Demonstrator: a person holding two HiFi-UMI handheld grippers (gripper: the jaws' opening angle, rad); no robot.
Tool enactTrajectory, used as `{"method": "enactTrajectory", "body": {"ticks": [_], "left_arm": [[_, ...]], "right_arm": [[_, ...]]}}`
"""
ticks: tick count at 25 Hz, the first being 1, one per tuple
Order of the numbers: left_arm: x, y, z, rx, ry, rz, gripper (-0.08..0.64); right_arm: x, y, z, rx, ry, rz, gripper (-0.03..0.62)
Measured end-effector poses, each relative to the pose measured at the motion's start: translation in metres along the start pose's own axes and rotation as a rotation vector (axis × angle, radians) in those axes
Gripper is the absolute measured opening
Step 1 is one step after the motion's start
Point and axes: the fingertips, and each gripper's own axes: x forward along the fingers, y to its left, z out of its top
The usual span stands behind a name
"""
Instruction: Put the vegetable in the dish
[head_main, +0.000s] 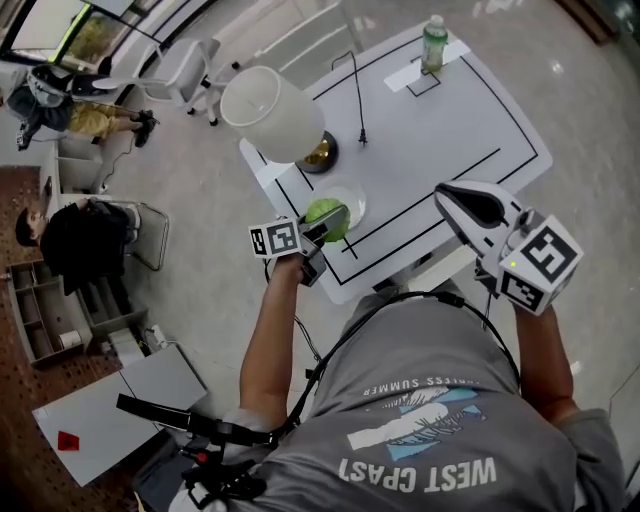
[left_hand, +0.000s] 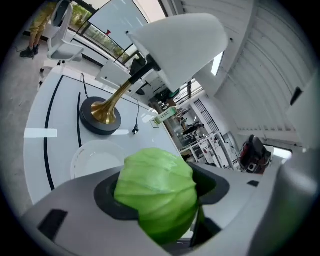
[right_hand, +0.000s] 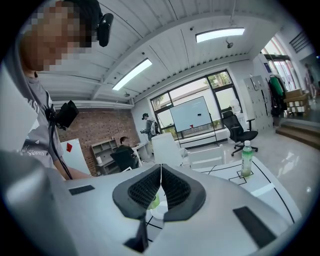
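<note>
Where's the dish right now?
Head view: the dish sits on the table's near left part, beside the lamp base, partly hidden under the cabbage gripped in the left tool.

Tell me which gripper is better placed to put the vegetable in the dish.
Left. The left gripper grips the cabbage, and the dish lies just beyond its jaws. The right gripper is shut on nothing and held off to the side, so it would probably have no part in this step.

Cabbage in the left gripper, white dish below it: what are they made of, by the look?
Cabbage: probably a plastic or foam replica. It is a uniform bright green with smooth moulded leaf ridges and a slight sheen. Dish: plain white and smooth with a faint sheen. Ceramic or hard plastic, can't tell which.
</note>
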Motion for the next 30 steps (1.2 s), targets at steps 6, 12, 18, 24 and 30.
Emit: {"method": "enactTrajectory", "body": {"ticks": [6, 12, 18, 24, 30], "left_arm": [[0.026, 0.028, -0.009, 0.072, 0.189, 0.035, 0.301], [0.046, 0.038, -0.023, 0.176, 0.407, -0.003, 0.302], [0.057, 0.050, -0.034, 0.213, 0.586, -0.045, 0.302], [0.061, 0.065, -0.044, 0.226, 0.726, -0.053, 0.302], [0.061, 0.063, -0.039, 0.238, 0.754, -0.073, 0.304]], "right_arm": [[-0.003, -0.010, -0.006, 0.022, 0.009, -0.055, 0.007], [0.000, -0.020, -0.009, 0.037, 0.021, -0.097, 0.008], [0.009, -0.025, -0.014, 0.048, 0.041, -0.113, 0.008], [0.023, -0.028, -0.016, 0.053, 0.067, -0.117, 0.008], [0.036, -0.031, -0.012, 0.055, 0.081, -0.114, 0.008]]}}
